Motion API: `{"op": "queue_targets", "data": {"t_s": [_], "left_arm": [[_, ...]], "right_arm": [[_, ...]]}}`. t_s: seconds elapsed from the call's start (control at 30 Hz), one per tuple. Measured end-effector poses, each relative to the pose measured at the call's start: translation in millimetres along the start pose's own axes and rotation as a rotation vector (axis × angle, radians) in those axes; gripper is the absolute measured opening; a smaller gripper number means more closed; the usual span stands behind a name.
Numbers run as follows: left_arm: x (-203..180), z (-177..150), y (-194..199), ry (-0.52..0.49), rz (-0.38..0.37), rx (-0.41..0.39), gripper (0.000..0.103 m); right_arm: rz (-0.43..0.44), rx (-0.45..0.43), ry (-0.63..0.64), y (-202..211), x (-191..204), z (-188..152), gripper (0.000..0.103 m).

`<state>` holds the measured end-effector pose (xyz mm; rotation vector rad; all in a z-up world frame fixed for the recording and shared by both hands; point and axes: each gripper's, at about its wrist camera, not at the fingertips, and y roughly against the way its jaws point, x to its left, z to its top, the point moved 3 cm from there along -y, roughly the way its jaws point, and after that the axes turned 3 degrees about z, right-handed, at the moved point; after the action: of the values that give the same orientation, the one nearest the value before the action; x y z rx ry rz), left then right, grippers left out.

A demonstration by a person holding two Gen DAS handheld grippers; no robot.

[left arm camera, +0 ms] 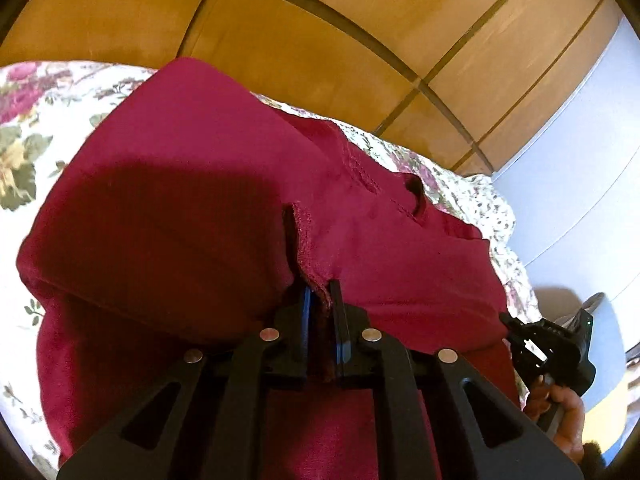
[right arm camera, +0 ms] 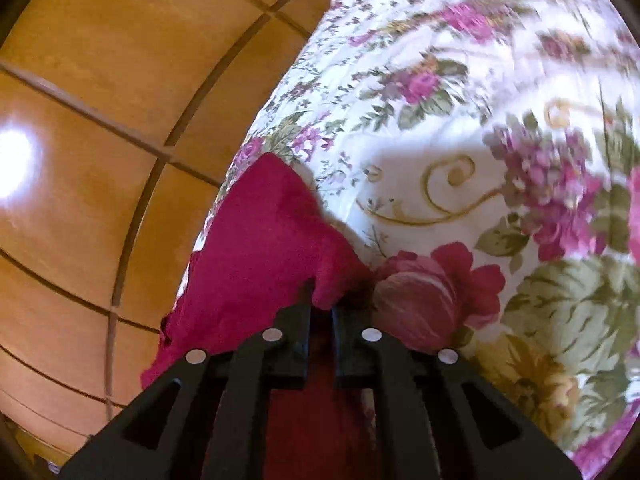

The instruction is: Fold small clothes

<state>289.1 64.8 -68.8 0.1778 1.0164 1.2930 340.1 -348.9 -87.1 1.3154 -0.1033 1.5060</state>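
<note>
Left gripper [left arm camera: 320,296] clenches hem of crimson knit garment [left arm camera: 180,200] for fold; right gripper [right arm camera: 322,304], beside garment, grasps its edge on floral bedspread [right arm camera: 460,140].

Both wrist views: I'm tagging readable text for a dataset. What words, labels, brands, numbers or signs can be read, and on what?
None: no readable text in either view.
Red garment: stitched seams only, no visible label or print.
Floral bedsheet: flowers and gold scrolls, no lettering.
Left gripper and right gripper: plain black, round silver pins, no markings.
Other gripper's body seen in the left wrist view: small light spots, too small to read.
</note>
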Motion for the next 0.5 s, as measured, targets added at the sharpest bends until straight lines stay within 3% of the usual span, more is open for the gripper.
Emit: {"op": "queue_targets", "data": {"t_s": [0.07, 0.1, 0.13, 0.2, 0.3, 0.37, 0.5], "left_arm": [[3, -1, 2, 0.017, -0.044, -0.007, 0.016], [4, -2, 3, 0.021, -0.063, -0.010, 0.024], [4, -3, 5, 0.024, -0.087, -0.015, 0.028], [-1, -7, 11, 0.006, -0.111, -0.037, 0.047], [-14, -9, 21, -0.058, -0.068, -0.091, 0.070], [-19, -10, 23, -0.079, -0.037, -0.113, 0.077], [-16, -9, 14, -0.062, -0.019, -0.081, 0.078]], "right_arm": [[-0.040, -0.025, 0.013, 13, 5, -1, 0.030], [-0.098, -0.056, 0.025, 24, 6, -2, 0.053], [-0.140, -0.091, 0.043, 40, 7, -4, 0.058], [-0.192, -0.148, 0.128, 56, 16, -2, 0.058], [-0.246, -0.207, 0.312, 57, 44, 3, 0.058], [-0.236, -0.219, 0.432, 49, 64, 0, 0.058], [-0.137, -0.125, 0.546, 9, 93, -3, 0.051]]}}
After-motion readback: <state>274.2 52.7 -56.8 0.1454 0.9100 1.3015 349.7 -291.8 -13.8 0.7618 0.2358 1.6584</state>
